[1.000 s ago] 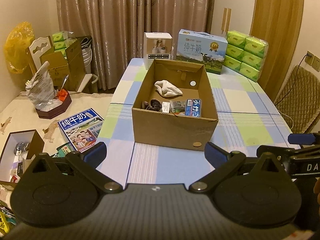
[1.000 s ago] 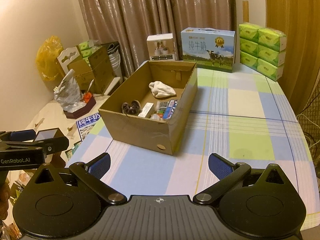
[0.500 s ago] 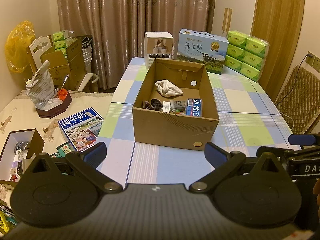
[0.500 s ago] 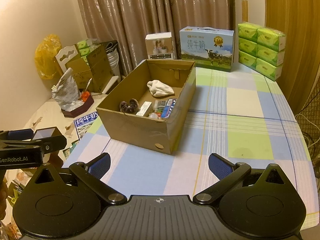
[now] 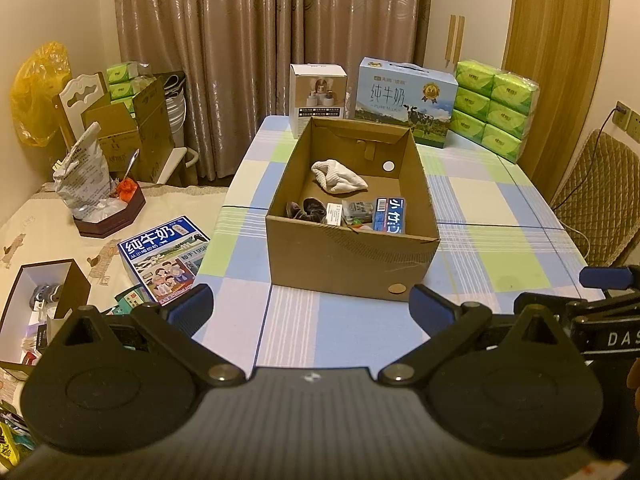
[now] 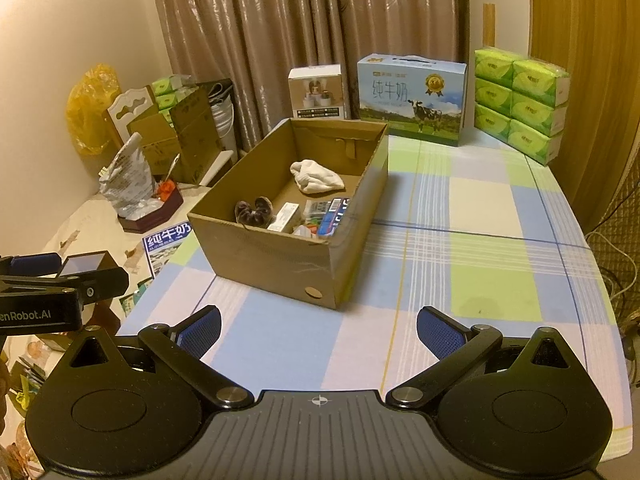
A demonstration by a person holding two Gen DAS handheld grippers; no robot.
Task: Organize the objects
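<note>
An open cardboard box (image 5: 352, 264) (image 6: 280, 264) stands on the checked table. Inside lie a white cloth (image 5: 338, 176) (image 6: 316, 176), a dark scrunchie (image 5: 308, 208) (image 6: 254, 212), a blue toothpaste box (image 5: 389, 215) (image 6: 336, 216) and small packets (image 5: 354, 212). My left gripper (image 5: 310, 310) is open and empty, above the table's near edge in front of the box. My right gripper (image 6: 318, 330) is open and empty, near the front edge to the right of the left one, which shows at the left of the right wrist view (image 6: 60, 296).
At the table's far end stand a white carton (image 5: 318, 98), a blue milk case (image 5: 404, 106) and green tissue packs (image 5: 496, 108). A lower table on the left holds a milk box (image 5: 164, 258), a foil bag (image 5: 80, 176) and an open box (image 5: 44, 300). A padded chair (image 5: 596, 200) stands right.
Both grippers have drawn back and risen slightly, so the box looks a little farther away. Both stay open and empty. Nothing on the table moved.
</note>
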